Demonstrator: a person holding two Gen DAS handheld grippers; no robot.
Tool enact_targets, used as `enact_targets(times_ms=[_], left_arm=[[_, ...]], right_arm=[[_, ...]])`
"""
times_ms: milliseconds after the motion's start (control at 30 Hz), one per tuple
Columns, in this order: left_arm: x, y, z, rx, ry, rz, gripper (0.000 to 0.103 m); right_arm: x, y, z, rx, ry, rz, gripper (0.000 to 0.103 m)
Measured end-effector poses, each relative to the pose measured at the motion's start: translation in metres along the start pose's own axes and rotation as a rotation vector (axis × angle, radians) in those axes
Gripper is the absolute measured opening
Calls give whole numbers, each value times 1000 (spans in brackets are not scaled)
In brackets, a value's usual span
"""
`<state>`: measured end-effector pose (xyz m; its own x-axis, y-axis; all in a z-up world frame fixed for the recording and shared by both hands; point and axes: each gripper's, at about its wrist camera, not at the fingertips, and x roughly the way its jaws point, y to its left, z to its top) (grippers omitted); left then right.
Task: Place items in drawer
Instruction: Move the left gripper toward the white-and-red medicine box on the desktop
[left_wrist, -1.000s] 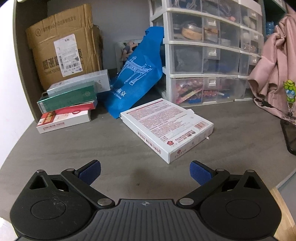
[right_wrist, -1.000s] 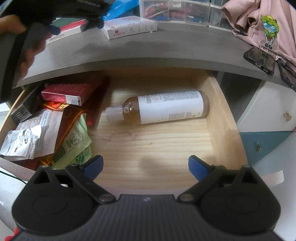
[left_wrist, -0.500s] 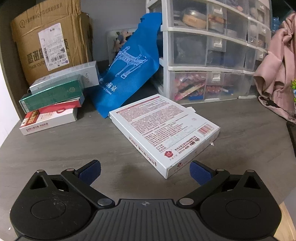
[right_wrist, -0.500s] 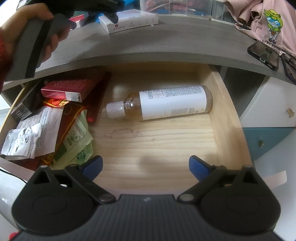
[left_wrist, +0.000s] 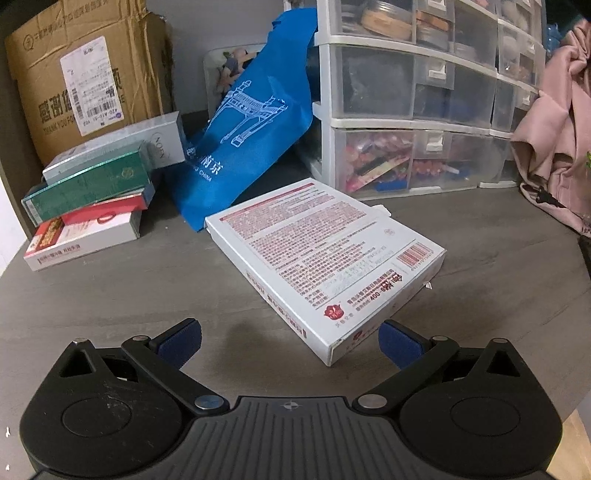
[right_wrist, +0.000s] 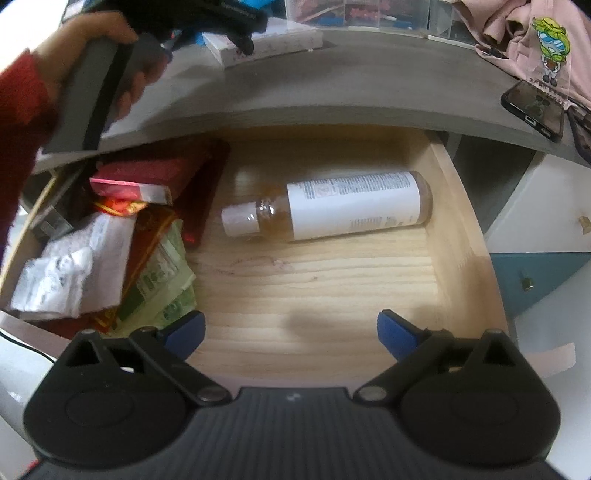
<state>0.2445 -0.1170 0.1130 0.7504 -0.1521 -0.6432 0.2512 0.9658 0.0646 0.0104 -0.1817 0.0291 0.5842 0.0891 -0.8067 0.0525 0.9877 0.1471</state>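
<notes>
A flat white box with red print (left_wrist: 325, 254) lies on the grey desk (left_wrist: 129, 295); its near corner reaches between the blue pads of my open left gripper (left_wrist: 290, 341). In the right wrist view the same white box (right_wrist: 266, 42) sits on the desk above the open wooden drawer (right_wrist: 314, 295). My right gripper (right_wrist: 290, 334) hangs open over the drawer's bare floor. A brown bottle with a white label (right_wrist: 332, 206) lies on its side inside. A hand (right_wrist: 92, 48) holds the other gripper at upper left.
Stacked flat boxes (left_wrist: 88, 195), a cardboard carton (left_wrist: 85, 74), a blue bag (left_wrist: 251, 133) and clear plastic drawers (left_wrist: 417, 110) crowd the desk's back. Pink cloth (left_wrist: 554, 140) is at right. Packets and red boxes (right_wrist: 122, 236) fill the drawer's left side. A phone (right_wrist: 532, 110) lies on the desk.
My left gripper has moved forward toward the white box, whose corner now lies between the pads. The right gripper rose slightly over the drawer; the bottle stays put.
</notes>
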Motion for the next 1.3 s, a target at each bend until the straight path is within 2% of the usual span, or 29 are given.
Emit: enact_targets(times_ms=[200,633,833,1033,1300], left_arm=[[2,1,2,4,1,4,102],[8,0,3,25,7,-5,102],[10,2,3,39,15,-17,102],[12,4,4,50,26,-28,102],[16,0,4,69,30,-23,102]], right_arm=[[-7,-5,12,3,-43,-19,100],[-6,-9,16,14,-52,-13,100],[-12,-22,26,27,-82,27,100],[-21,-49,55,48,-142,58,100],[-22,-61,98,0,-219,-11,100]])
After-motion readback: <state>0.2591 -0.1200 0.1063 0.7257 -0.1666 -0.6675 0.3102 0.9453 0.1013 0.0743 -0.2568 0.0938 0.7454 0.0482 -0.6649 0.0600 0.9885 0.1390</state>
